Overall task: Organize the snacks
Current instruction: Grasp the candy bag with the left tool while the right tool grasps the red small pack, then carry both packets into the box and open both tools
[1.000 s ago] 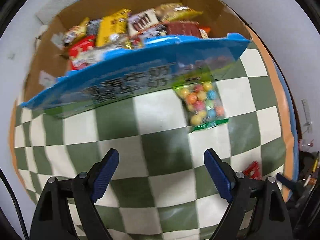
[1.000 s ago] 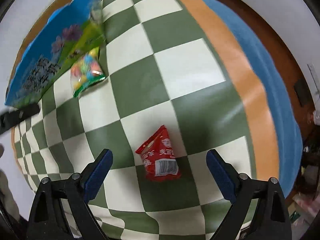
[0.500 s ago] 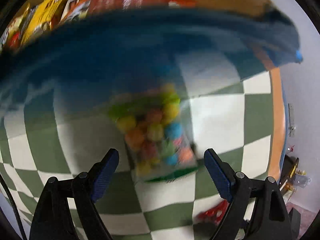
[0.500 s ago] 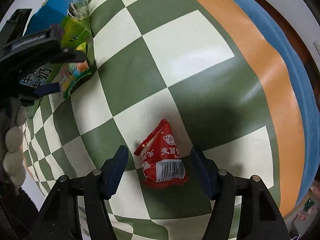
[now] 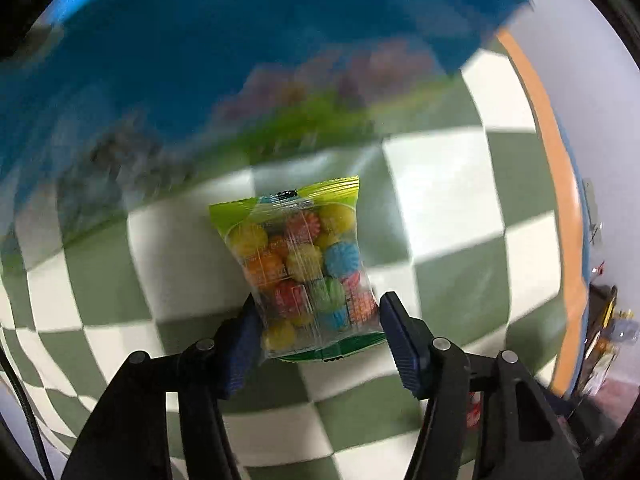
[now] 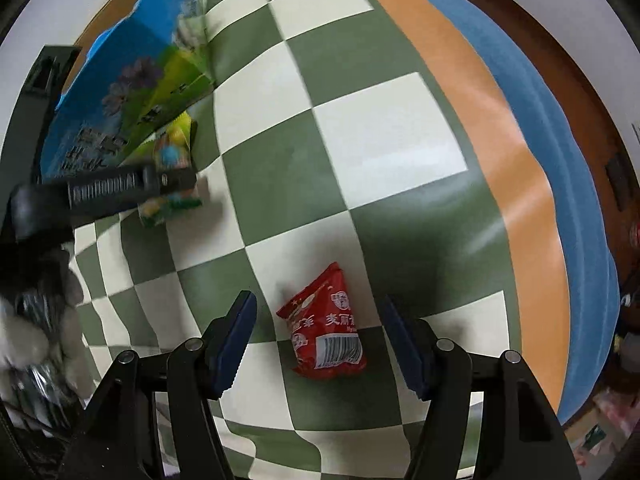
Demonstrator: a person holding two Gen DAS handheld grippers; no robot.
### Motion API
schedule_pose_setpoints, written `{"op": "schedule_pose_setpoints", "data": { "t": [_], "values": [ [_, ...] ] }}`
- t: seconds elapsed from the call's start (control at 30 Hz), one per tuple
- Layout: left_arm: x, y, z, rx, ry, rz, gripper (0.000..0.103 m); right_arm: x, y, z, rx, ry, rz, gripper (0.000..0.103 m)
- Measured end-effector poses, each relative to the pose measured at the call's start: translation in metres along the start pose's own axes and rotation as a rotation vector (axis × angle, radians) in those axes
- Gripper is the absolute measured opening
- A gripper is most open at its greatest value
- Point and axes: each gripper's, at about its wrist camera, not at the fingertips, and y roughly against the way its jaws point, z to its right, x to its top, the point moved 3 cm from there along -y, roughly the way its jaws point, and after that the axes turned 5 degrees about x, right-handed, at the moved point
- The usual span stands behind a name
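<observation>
On the left, the left gripper (image 5: 318,332) points down on the checked cloth (image 5: 440,184), and its jaws are closing with the lower end of the candy bag (image 5: 298,264) between them; the left pad looks already against the bag's edge, the right pad just beside it, so I judge it is not yet firmly pinched. The bag lies flat on a pale square, just in front of the blue flap of the snack box (image 5: 240,40). It is a light, clear, crinkly pouch full of hard round sweets, so it will be slippery and lumpy; the jaws should take it across the lower part, where the sweets give some body, not on the thin seal alone. Its long axis runs away from the gripper, the yellow-green top seal toward the box. More to the right, the right gripper (image 6: 318,334) hangs unclenched over the red packet (image 6: 326,332), the pads well apart from its sides, holding nothing. That packet looks small, soft and puffy, light too; it lies on the cloth with its long axis slightly tilted, the barcode end toward the gripper.
</observation>
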Motion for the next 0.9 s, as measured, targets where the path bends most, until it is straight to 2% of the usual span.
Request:
{"op": "schedule_pose_setpoints", "data": {
  "t": [0.2, 0.33, 0.47, 0.57, 0.63, 0.73, 0.8, 0.83, 0.87, 0.9],
  "values": [
    [-0.048, -0.008, -0.021, -0.029, 0.011, -0.064, 0.057, 0.000, -0.015, -0.018, -0.056, 0.150, -0.080, 0.068],
    [-0.080, -0.009, -0.039, -0.060, 0.051, -0.106, 0.057, -0.002, -0.035, -0.021, -0.080, 0.198, -0.150, 0.067],
    [-0.091, -0.014, -0.045, -0.081, 0.072, -0.167, 0.058, 0.000, -0.050, -0.016, -0.053, 0.144, -0.159, 0.046],
    [-0.081, -0.013, -0.039, -0.063, 0.032, -0.176, 0.059, 0.005, -0.051, -0.016, 0.051, 0.052, -0.161, 0.041],
    [-0.074, -0.014, -0.041, -0.070, 0.032, -0.178, 0.063, 0.009, -0.047, -0.010, 0.128, -0.003, -0.172, 0.041],
    [-0.072, -0.023, -0.037, -0.077, 0.051, -0.205, 0.064, 0.012, -0.046, -0.010, 0.166, -0.020, -0.196, 0.042],
    [-0.067, -0.030, -0.040, -0.092, 0.084, -0.226, 0.066, 0.013, -0.041, -0.009, 0.165, -0.015, -0.195, 0.050],
    [-0.065, -0.032, -0.042, -0.103, 0.104, -0.229, 0.067, 0.014, -0.038, -0.008, 0.165, -0.010, -0.191, 0.061],
    [-0.064, -0.033, -0.042, -0.106, 0.117, -0.227, 0.067, 0.013, -0.035, -0.005, 0.163, -0.007, -0.186, 0.065],
    [-0.063, -0.034, -0.042, -0.107, 0.128, -0.225, 0.067, 0.012, -0.033, -0.004, 0.164, -0.005, -0.185, 0.065]
  ]
}}
